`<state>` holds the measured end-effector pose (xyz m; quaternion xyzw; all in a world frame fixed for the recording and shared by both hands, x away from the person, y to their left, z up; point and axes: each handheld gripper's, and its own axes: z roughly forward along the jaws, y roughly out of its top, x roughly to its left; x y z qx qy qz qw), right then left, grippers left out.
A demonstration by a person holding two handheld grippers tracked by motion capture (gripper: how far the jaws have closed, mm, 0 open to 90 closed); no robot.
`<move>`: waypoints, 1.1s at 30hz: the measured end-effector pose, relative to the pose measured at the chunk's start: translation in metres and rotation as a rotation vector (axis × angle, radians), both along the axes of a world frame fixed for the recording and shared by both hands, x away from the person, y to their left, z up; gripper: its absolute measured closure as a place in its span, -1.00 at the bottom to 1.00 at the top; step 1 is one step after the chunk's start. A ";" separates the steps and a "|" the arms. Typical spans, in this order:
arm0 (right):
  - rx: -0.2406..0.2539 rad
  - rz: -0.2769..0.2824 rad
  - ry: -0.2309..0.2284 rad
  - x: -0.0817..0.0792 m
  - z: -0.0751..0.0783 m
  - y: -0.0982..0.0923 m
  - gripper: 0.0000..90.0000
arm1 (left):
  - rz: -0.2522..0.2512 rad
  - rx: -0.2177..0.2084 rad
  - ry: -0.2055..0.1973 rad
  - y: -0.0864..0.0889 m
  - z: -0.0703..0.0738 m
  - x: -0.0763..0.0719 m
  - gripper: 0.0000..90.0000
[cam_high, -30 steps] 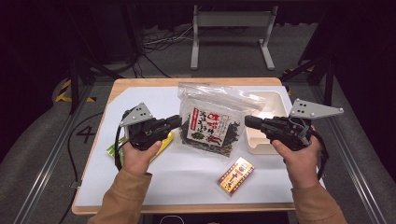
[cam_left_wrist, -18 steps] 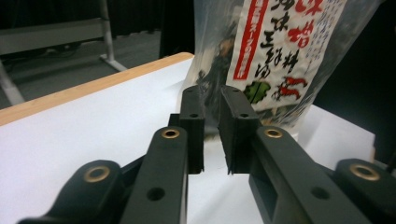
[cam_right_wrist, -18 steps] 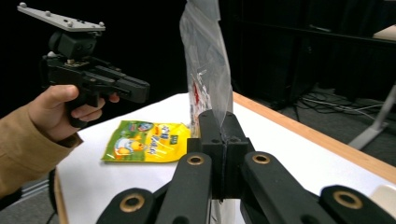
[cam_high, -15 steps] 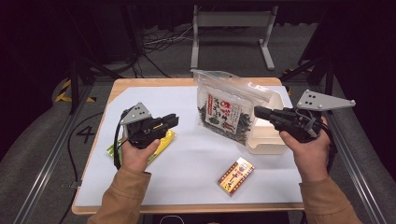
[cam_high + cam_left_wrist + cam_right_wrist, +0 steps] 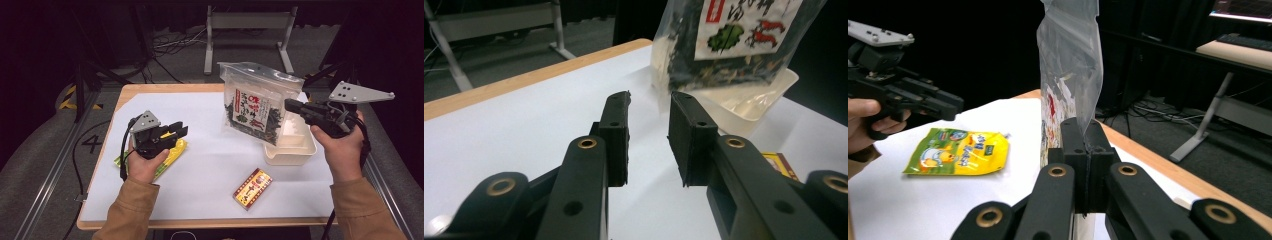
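High view: right gripper is pinching the seaweed bag by one edge above the tub at right; left gripper is opening, empty. The bag could slip from that thin pinch.

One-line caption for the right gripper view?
Right hand-held gripper pinches a clear seaweed bag upright above the table.
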<state>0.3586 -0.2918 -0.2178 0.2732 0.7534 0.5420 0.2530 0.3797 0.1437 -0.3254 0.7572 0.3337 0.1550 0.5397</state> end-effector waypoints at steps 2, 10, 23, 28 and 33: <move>-0.009 -0.014 -0.017 0.002 0.004 -0.006 1.00 | 0.009 0.001 0.002 0.002 -0.001 0.001 0.53; -0.015 -0.048 -0.036 0.008 0.011 -0.018 1.00 | 0.040 0.011 0.015 0.010 -0.006 0.003 0.48; -0.007 -0.091 -0.048 0.024 0.013 -0.037 1.00 | 0.105 0.060 0.028 0.021 -0.015 0.003 0.40; -0.021 -0.116 -0.061 0.032 0.012 -0.043 1.00 | 0.125 0.061 0.043 0.028 -0.017 0.002 0.38; -0.032 -0.144 -0.084 0.040 0.010 -0.049 1.00 | 0.136 0.062 0.054 0.033 -0.019 0.001 0.38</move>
